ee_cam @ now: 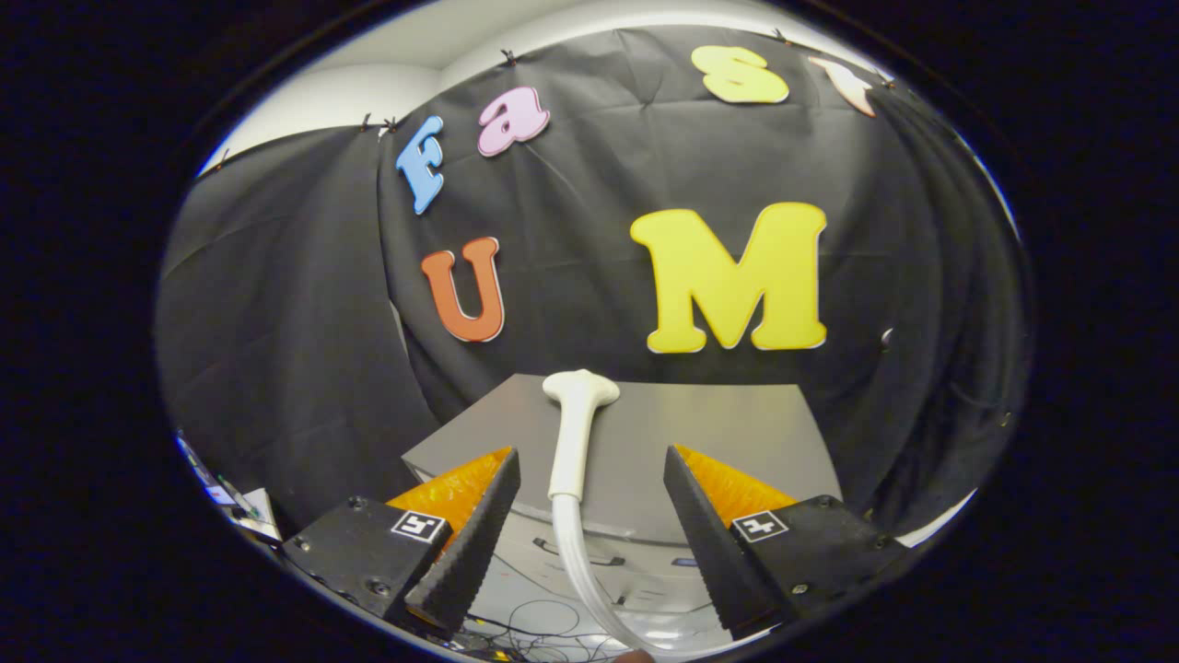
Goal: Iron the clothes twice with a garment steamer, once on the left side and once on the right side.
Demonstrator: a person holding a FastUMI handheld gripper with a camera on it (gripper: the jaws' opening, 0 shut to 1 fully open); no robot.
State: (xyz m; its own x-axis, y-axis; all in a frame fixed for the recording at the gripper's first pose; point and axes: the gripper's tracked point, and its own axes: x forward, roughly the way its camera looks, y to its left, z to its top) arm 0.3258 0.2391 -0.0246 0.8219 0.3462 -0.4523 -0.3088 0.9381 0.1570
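A white garment steamer head (pixel 576 419) with its handle lies on top of a grey cabinet (pixel 737 433), its flat nozzle pointing away from me. A white hose (pixel 580 562) runs from the handle down over the cabinet's front, between my fingers. My gripper (pixel 589 525) is open, its black ridged fingers (pixel 470 543) standing wide on either side of the handle and hose without touching them. No garment can be seen.
The cabinet's front has a drawer with a dark handle (pixel 576 555). Cables (pixel 525 622) lie on the floor below. Black cloth forms the wall behind the cabinet. Some papers and clutter (pixel 235 502) sit low to the left.
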